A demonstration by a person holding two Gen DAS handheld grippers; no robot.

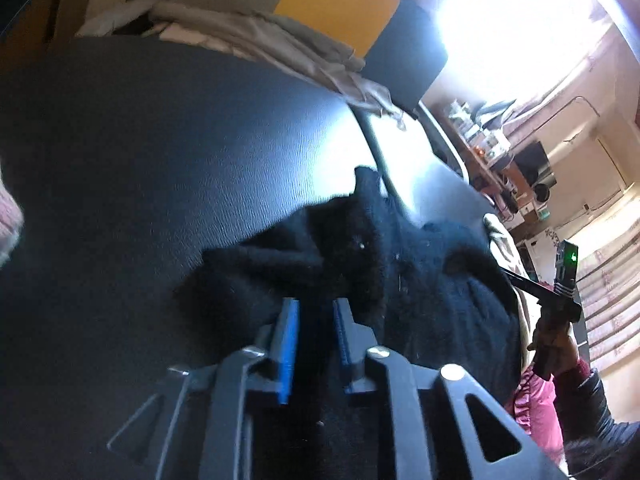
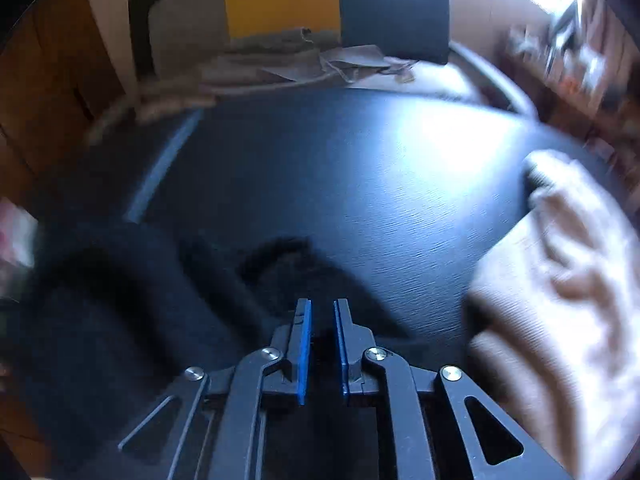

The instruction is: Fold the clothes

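Observation:
A black fleece garment [image 1: 360, 264] lies bunched on the black table [image 1: 160, 152]. My left gripper [image 1: 316, 304] has its blue pads nearly together with black fleece between them, so it is shut on the garment. In the right wrist view the same black garment [image 2: 100, 300] spreads at the lower left. My right gripper [image 2: 322, 304] has its pads close together over a dark fold of it [image 2: 288, 268]; whether cloth is pinched between them is not clear. The right gripper also shows in the left wrist view [image 1: 560, 288], held in a hand at the right.
A beige knit garment [image 2: 560, 280] lies on the table at the right. Grey and beige clothes [image 1: 280, 44] are heaped at the far edge, beside a yellow board [image 1: 340, 8] and a black chair back [image 1: 404, 56]. Cluttered shelves [image 1: 500, 160] stand under a bright window.

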